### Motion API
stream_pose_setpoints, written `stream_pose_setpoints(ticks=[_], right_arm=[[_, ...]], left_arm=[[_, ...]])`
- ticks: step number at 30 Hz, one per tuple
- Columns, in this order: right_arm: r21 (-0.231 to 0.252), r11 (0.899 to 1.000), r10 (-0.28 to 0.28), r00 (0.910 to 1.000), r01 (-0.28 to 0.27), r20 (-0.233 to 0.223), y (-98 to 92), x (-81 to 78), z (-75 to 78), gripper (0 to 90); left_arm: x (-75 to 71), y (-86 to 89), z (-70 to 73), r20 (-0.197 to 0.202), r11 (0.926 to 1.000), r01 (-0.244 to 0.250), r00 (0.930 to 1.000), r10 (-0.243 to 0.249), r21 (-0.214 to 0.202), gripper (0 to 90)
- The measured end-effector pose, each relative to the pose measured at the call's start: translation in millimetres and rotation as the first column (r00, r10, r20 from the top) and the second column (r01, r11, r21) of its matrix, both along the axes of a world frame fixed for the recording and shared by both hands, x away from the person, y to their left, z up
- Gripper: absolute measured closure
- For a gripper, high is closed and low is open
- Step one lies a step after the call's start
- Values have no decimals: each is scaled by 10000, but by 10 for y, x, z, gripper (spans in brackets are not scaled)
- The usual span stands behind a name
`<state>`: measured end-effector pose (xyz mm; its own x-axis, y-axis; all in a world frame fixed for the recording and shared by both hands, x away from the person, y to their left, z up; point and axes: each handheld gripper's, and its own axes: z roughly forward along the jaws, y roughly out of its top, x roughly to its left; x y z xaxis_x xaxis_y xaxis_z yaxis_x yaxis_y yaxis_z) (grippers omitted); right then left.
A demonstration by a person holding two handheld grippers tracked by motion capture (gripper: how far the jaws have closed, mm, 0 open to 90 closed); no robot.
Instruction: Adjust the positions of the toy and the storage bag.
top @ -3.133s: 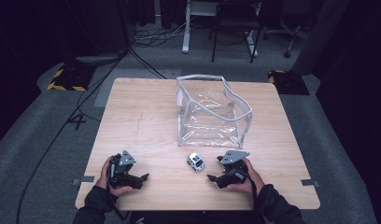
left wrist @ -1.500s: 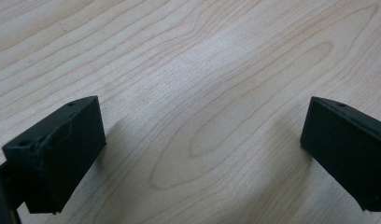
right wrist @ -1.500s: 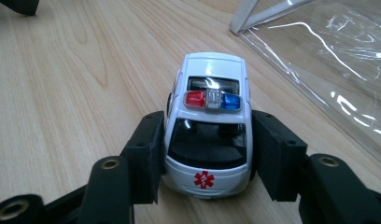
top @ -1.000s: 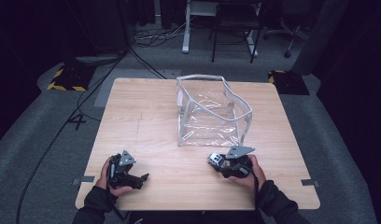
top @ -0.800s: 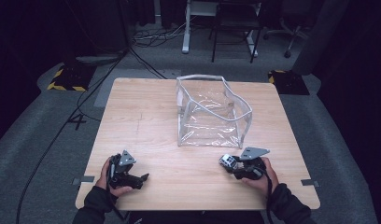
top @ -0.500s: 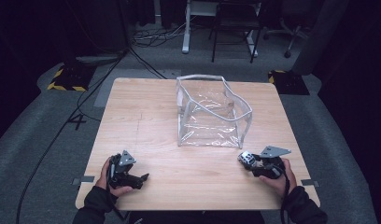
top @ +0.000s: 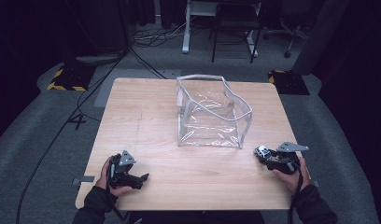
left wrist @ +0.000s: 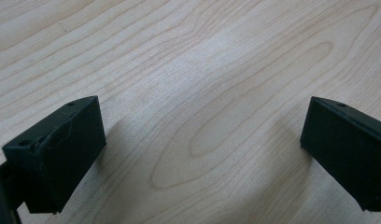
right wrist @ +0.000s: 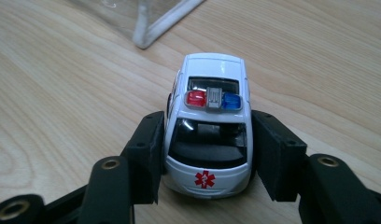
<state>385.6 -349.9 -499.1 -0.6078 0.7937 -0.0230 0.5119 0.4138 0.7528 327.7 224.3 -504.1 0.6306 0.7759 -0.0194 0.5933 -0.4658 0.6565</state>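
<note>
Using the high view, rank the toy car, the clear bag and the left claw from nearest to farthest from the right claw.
1. Toy car: held between the jaws of the right claw, at the table's right edge.
2. Clear bag: mid-table, up and left of it.
3. Left claw: across the table, near the front left corner.
</note>
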Motion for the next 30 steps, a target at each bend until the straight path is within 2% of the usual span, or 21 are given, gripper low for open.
stream_pose_setpoints(ticks=[5, 13, 16, 19, 21, 23, 25, 26, 30], right_arm=[[-19, 9996, -285, 9996, 285, 2, -73, 28, -1, 481], [211, 9974, -690, 9976, 690, -12, -148, 129, -13, 481], [124, 9960, -887, 9959, 885, 155, -152, 192, -19, 480], [279, 9957, -883, 9961, 881, 66, -173, 238, -17, 480], [288, 9943, -1032, 9946, 1028, 117, -191, 280, -6, 480], [501, 9920, -1169, 9930, 1159, 162, -220, 325, 0, 480], [347, 9936, -1087, 9937, 1078, 259, -231, 350, -8, 479], [305, 9934, -1112, 9938, 1110, 46, -222, 373, -16, 478], [480, 9919, -1182, 9930, 1177, 56, -242, 433, -20, 476]], left_arm=[[0, 0, 0, 3, 10000, -1, 10000, 1, 2, 2], [1, 0, 0, 1, 10000, 6, 10000, -6, 7, 2], [1, 2, 4, -46, 10000, 32, 10000, -32, 14, 2], [1, 2, 3, -30, 10000, 20, 10000, -20, 21, 2], [2, 4, 5, -59, 10000, 49, 10000, -49, 33, 2], [2, 4, 5, -58, 10000, 50, 10000, -50, 34, 2], [2, 4, 5, -58, 10000, 48, 10000, -48, 33, 2], [1, 1, 3, -29, 10000, 12, 10000, -12, 14, 2], [2, 3, 4, -55, 10000, 38, 10000, -37, 21, 2]])
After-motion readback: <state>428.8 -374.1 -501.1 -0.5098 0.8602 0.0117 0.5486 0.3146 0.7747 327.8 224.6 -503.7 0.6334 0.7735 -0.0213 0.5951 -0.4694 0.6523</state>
